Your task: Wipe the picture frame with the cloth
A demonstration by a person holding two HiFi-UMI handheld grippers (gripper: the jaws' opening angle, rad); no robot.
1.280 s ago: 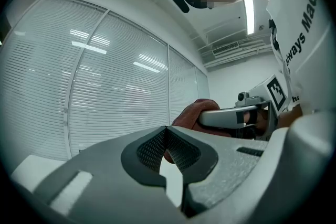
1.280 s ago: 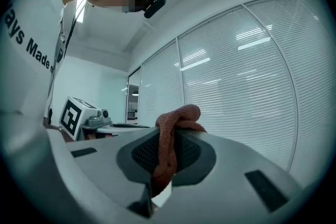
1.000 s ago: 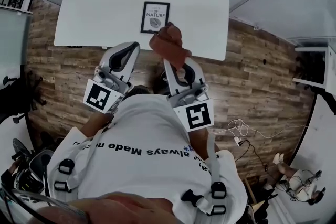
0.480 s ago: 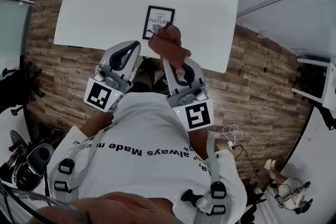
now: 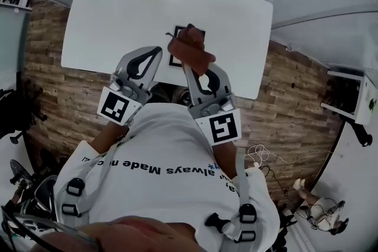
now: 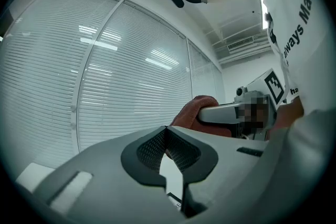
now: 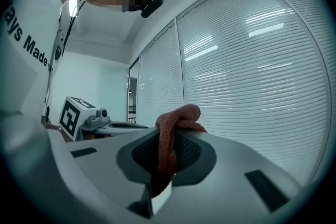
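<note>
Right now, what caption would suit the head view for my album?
Right gripper holds a reddish cloth over a black picture frame on a white table; left gripper shut, empty, alongside.

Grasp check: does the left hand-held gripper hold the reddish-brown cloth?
No, the left hand-held gripper is shut empty; the right hand-held gripper clamps the cloth.

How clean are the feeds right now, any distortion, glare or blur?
Head view: heavy fisheye, the white table looks bowed, yet sharp. Left and right gripper views: dark round vignette, light streaks glare on the white window blinds; the rust-red cloth is sharp.
</note>
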